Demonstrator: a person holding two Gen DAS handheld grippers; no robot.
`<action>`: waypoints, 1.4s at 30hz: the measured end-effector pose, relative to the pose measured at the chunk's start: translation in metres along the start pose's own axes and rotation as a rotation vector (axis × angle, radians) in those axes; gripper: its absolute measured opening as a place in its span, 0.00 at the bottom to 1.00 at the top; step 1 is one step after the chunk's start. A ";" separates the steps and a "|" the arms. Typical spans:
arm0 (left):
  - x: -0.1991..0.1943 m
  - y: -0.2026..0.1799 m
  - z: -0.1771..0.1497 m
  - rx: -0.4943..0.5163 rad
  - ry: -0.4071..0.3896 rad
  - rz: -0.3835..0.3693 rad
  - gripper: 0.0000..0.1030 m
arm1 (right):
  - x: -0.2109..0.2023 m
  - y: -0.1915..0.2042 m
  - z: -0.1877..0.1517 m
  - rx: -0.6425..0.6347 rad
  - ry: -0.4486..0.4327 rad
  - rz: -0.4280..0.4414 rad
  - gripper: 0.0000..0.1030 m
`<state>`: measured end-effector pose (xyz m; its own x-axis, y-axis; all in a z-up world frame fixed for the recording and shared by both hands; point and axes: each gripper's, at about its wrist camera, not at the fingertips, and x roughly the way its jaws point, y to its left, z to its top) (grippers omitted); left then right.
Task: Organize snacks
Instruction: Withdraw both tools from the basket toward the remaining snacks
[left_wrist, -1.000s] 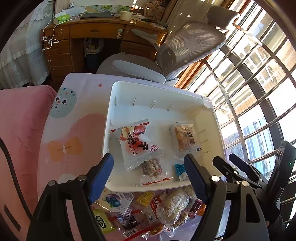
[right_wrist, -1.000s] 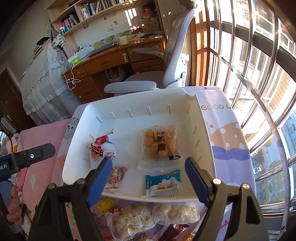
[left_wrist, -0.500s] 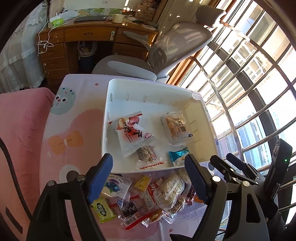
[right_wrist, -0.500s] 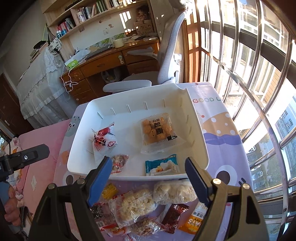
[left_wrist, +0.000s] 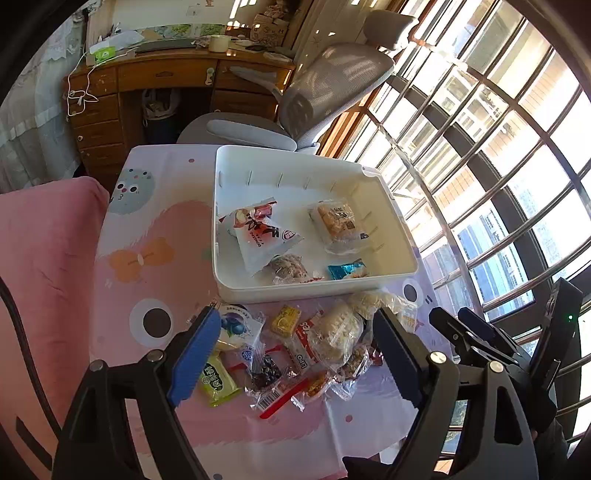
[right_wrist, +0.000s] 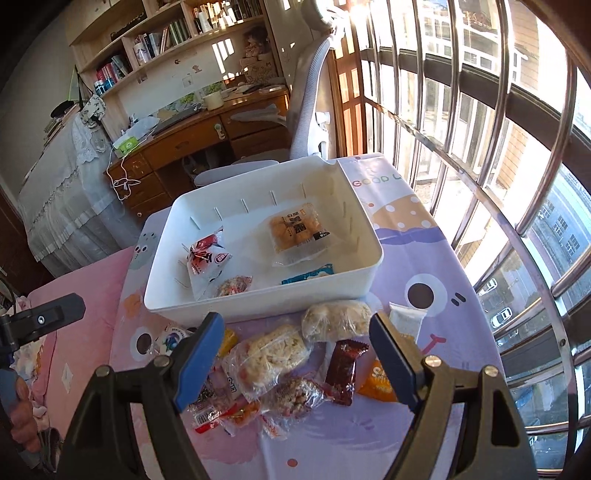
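A white bin (left_wrist: 295, 291) (right_wrist: 258, 306) sits on the cartoon tablecloth. It holds a red-and-white packet (left_wrist: 264, 236) (right_wrist: 207, 258), a clear pack of golden pieces (left_wrist: 338, 223) (right_wrist: 297, 232), a small nut pack (left_wrist: 290, 266) and a blue packet (left_wrist: 345, 269). In front of the bin lies a loose pile: a blueberry packet (left_wrist: 236, 326), a green packet (left_wrist: 216, 380), clear rice-puff bags (right_wrist: 273, 354), a brown bar (right_wrist: 343, 369) and an orange packet (right_wrist: 376, 380). My left gripper (left_wrist: 295, 321) hovers above the pile, its jaws opening with nothing held. My right gripper (right_wrist: 295, 325) is open and empty above the same pile.
A grey office chair (left_wrist: 325, 92) and a wooden desk (left_wrist: 166, 77) stand behind the table. Barred windows (right_wrist: 498, 147) run along the right. A pink bedcover (left_wrist: 44, 258) borders the table's left. The other gripper's black frame (left_wrist: 491, 343) is close at the right.
Both grippers have drawn back from the bin towards the near table edge, so the whole snack pile now shows. The left jaws stand slightly wider.
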<state>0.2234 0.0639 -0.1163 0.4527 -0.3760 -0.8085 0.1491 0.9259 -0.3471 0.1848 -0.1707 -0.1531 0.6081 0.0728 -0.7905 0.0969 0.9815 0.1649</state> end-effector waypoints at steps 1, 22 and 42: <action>-0.003 0.000 -0.004 0.007 0.003 -0.002 0.82 | -0.004 0.000 -0.005 0.008 -0.004 -0.007 0.79; -0.037 0.000 -0.082 0.120 0.053 -0.021 0.82 | -0.051 -0.004 -0.101 0.127 -0.012 -0.081 0.79; 0.028 -0.055 -0.089 0.007 0.140 0.084 0.82 | -0.020 -0.075 -0.092 0.008 0.085 -0.039 0.79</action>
<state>0.1497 -0.0008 -0.1619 0.3369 -0.2981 -0.8931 0.1220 0.9544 -0.2726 0.0929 -0.2293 -0.2041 0.5343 0.0494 -0.8438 0.1260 0.9825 0.1374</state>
